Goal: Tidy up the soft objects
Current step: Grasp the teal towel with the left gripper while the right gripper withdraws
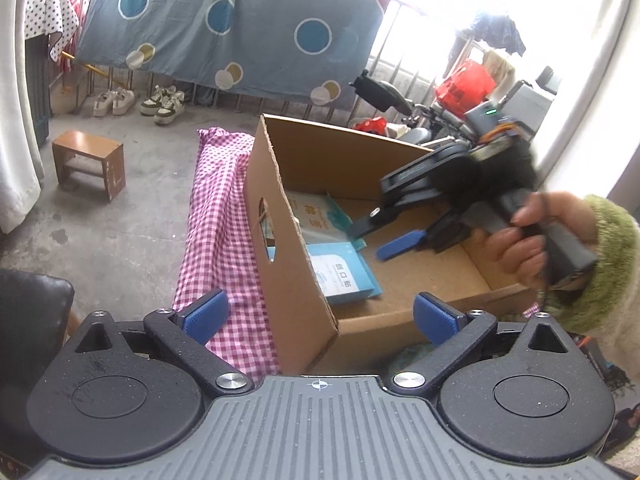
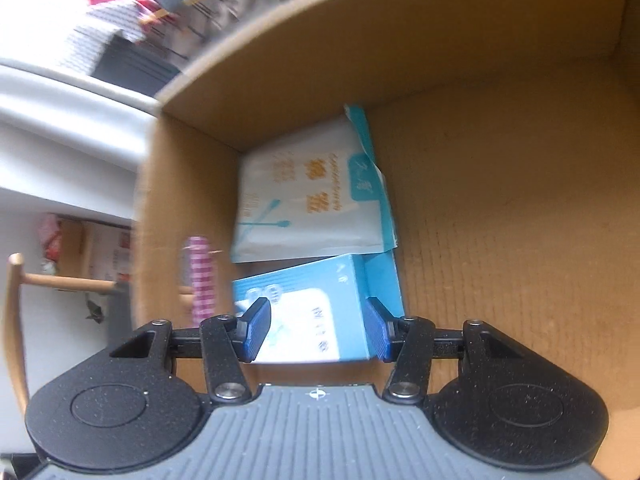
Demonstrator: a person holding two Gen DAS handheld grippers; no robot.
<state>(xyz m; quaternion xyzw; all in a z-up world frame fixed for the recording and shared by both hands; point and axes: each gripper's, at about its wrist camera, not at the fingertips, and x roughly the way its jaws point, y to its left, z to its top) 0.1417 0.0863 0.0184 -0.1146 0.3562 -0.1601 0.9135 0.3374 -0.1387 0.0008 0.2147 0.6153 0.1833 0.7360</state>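
An open cardboard box (image 1: 288,216) (image 2: 500,184) stands on a pink checked cloth (image 1: 218,216). Inside lie a white soft pack with orange print (image 2: 304,196) (image 1: 316,216) and a blue box of masks (image 2: 316,312) (image 1: 340,276). My left gripper (image 1: 320,314) is open and empty, held over the box's near corner. My right gripper (image 2: 318,328) is open inside the box, its fingers on either side of the blue box, just above it. In the left wrist view the right gripper (image 1: 384,240) reaches into the box from the right.
A small wooden stool (image 1: 90,162) and two pairs of shoes (image 1: 140,102) stand on the concrete floor to the left. A patterned blue sheet (image 1: 224,20) hangs behind. A scooter and red bags (image 1: 464,88) are at the back right. A dark seat (image 1: 28,304) is at the near left.
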